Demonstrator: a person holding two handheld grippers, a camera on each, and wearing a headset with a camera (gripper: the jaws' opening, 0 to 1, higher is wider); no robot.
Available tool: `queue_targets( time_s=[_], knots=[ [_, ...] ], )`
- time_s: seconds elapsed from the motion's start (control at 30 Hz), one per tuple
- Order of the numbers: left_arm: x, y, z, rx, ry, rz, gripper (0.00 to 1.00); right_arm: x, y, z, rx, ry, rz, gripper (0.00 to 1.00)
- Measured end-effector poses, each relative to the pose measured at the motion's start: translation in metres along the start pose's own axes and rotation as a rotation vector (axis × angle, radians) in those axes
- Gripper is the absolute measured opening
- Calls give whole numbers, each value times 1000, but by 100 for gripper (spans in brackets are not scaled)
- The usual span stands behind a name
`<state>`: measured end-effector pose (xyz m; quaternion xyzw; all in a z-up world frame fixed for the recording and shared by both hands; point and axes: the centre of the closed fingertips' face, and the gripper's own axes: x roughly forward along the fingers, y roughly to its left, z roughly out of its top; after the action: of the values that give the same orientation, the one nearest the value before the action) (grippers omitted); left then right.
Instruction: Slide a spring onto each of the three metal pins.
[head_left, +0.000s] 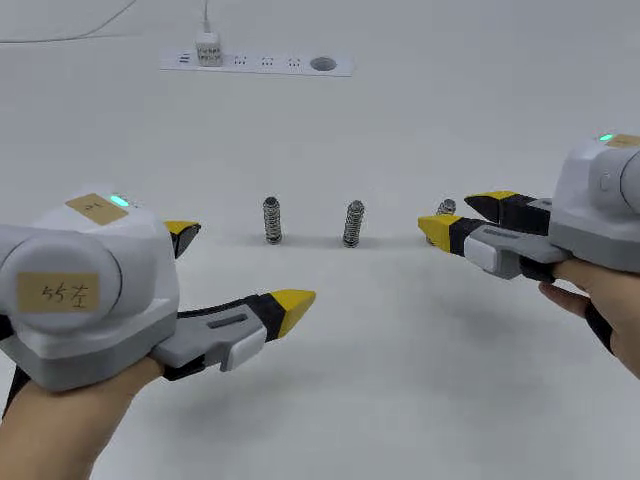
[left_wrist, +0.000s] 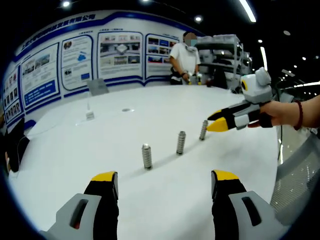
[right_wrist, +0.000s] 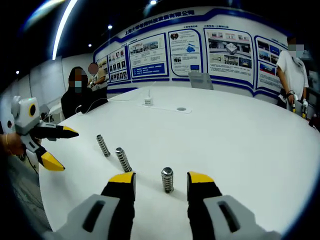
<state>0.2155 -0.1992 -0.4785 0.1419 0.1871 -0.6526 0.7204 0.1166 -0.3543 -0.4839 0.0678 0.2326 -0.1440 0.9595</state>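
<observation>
Three springs (head_left: 354, 223) are standing upright in a row on the table (head_left: 400, 380). Right gripper (head_left: 447, 214) is hovering wide open at the end spring (right_wrist: 167, 180); left gripper (head_left: 250, 262) is waiting open, well back. Light, squashy coils, so I'd be pinching gently mid-height.

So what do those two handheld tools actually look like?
Both are rounded grey-white housings with two black jaws tipped in yellow and a green light on top. The left tool carries tan handwritten labels; the right tool has a tan label too.
</observation>
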Motion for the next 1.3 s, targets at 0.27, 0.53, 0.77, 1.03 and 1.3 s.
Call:
queue_targets(
  time_s=[0.27, 0.53, 0.77, 1.03, 1.3],
  knots=[
    [-11, -1, 2, 9, 13, 6, 79, -20, 14, 0, 13, -3, 25, 52],
    [-24, 0, 5, 2, 3, 16, 81, -35, 28, -1, 1, 22, 50, 61],
    [-31, -1, 5, 14, 21, 21, 82, -46, 37, 0, 3, 25, 57, 67],
    [-36, -3, 8, 7, 21, 13, 84, -56, 40, -6, 8, 43, 54, 71],
    [-41, -5, 7, 1, 23, 13, 86, -63, 47, -8, 35, 42, 47, 75]
  ],
)
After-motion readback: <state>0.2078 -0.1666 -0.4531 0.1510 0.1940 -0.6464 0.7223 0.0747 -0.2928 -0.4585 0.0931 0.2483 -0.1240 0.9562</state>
